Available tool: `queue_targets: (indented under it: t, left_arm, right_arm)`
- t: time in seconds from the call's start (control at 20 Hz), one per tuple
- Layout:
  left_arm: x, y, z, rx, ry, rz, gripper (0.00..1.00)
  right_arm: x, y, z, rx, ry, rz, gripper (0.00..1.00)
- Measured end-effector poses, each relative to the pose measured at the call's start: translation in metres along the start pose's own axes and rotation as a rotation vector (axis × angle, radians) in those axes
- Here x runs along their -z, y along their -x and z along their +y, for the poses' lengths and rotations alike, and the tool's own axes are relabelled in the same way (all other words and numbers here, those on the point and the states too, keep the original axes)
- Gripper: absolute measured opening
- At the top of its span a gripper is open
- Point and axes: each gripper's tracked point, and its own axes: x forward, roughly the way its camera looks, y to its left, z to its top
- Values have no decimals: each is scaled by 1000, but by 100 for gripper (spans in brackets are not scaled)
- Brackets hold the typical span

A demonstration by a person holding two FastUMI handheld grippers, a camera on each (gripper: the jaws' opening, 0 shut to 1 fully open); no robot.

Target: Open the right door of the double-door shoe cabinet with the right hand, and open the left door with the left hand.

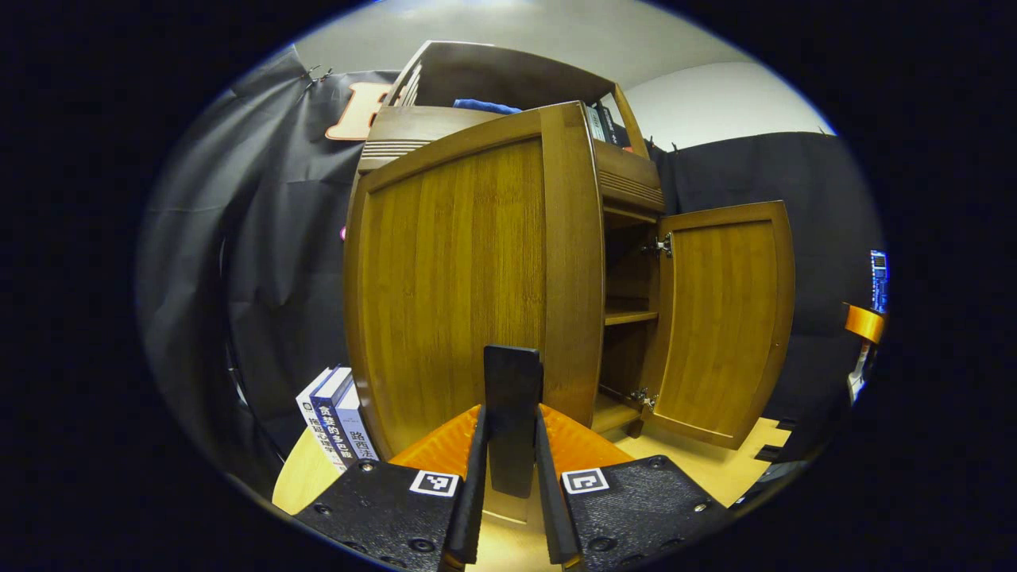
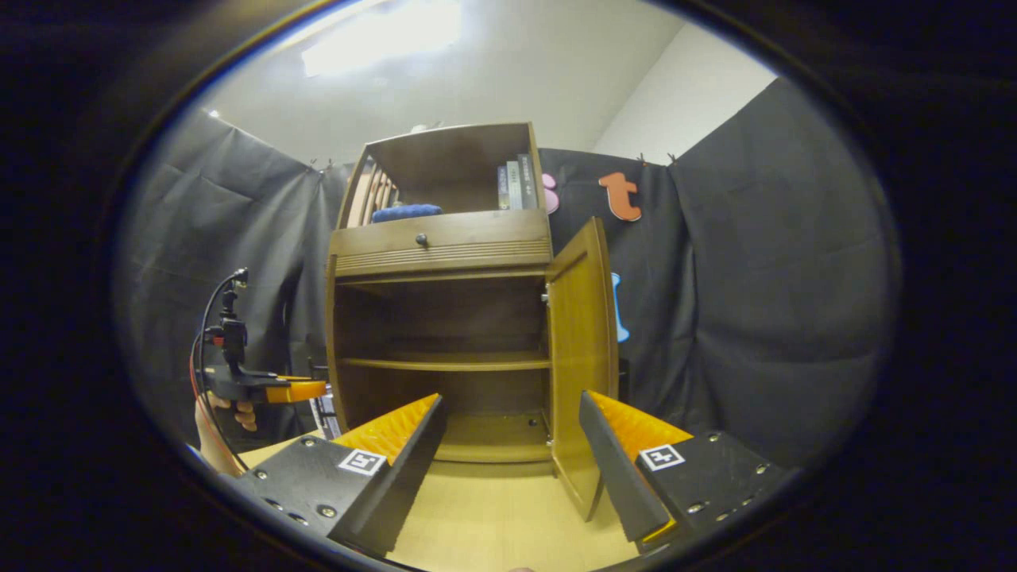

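Observation:
The wooden shoe cabinet [image 2: 441, 254] stands on a light table with both doors swung out. In the left gripper view the left door [image 1: 453, 270] is very close, and my left gripper [image 1: 511, 413] is shut on its black handle [image 1: 512, 373]. The right door [image 1: 723, 318] hangs open beyond it. In the right gripper view the right door [image 2: 581, 342] stands nearly edge-on, its lower corner close to my right finger. My right gripper [image 2: 512, 445] is open with no finger pressing on anything. The left gripper [image 2: 274, 389], held by a hand, is at the cabinet's left side.
Inside are a shelf [image 2: 445, 363] and a bare bottom board. A drawer with a knob [image 2: 421, 238] sits above the doors, and the top shelf holds a blue cloth [image 2: 405, 212] and books [image 2: 515, 187]. More books [image 1: 338, 421] stand left of the cabinet. The light table [image 2: 493, 516] spreads in front.

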Motion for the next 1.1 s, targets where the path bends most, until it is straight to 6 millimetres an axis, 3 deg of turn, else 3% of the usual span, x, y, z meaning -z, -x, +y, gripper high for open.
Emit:
queue_targets:
  t: [0.2, 0.4, 0.8, 1.1]
  left_arm:
    - [-1, 6, 6, -29, 5, -10, 33]
    - [-2, 15, 15, -55, 8, -17, 31]
    - [-2, 31, 33, -101, 21, -17, 33]
    - [-7, 40, 51, -144, 8, -34, 33]
  right_arm:
    - [1, 2, 13, -28, -3, -12, 100]
    - [8, -4, 10, -13, 1, -2, 96]
    - [9, -7, 16, -36, -36, -17, 100]
    - [10, -10, 31, -60, -27, -19, 100]
